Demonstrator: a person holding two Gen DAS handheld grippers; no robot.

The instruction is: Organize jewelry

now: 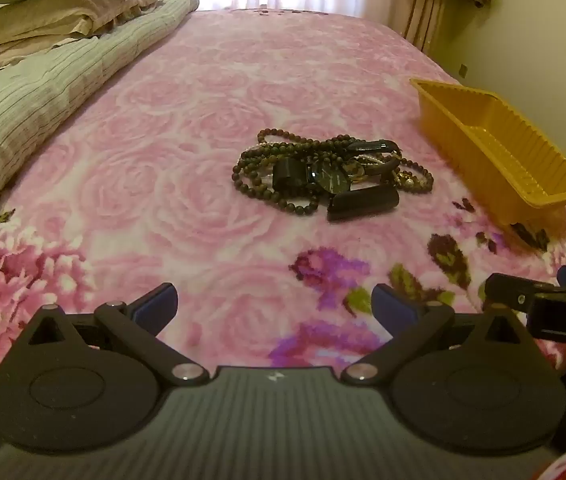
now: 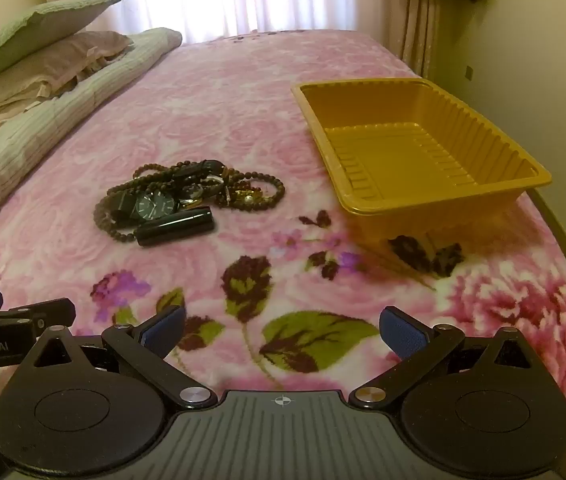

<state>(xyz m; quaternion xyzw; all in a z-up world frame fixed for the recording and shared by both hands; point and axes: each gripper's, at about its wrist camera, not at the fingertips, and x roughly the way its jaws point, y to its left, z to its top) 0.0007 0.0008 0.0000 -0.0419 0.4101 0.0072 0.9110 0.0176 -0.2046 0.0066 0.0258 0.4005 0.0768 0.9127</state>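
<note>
In the left wrist view, the left gripper (image 1: 274, 304) was seen low over the pink rose-patterned fleece blanket (image 1: 203, 128), its blue-padded fingers (image 1: 161, 300) spread wide apart with nothing between them. Ahead of it, near the middle of the bed, a tangled pile of jewelry (image 1: 331, 174) lay on the blanket: strands of dark brown beaded necklace (image 1: 259, 178), a black-faced wristwatch (image 1: 329, 178) and a short black cylindrical case (image 1: 363, 204) at the pile's near edge. A shallow ribbed yellow plastic tray (image 1: 495, 136) was set to the right of the pile, apart from it, near the bed's right edge. Part of the right gripper (image 1: 555, 304) was visible at the right border. A folded striped green quilt (image 1: 43, 92) and stacked pillows (image 1: 55, 8) were seen at the left.

In the right wrist view, the right gripper (image 2: 282, 330) was likewise held above the blanket (image 2: 243, 92) with its blue pads (image 2: 403, 336) wide apart and holding nothing. The jewelry pile (image 2: 187, 200) lay ahead to the left, the watch (image 2: 155, 206) and black case (image 2: 175, 226) on its near side. The yellow tray (image 2: 435, 208) stood ahead to the right, nothing seen inside it. The left gripper (image 2: 19, 316) showed at the left border.
</note>
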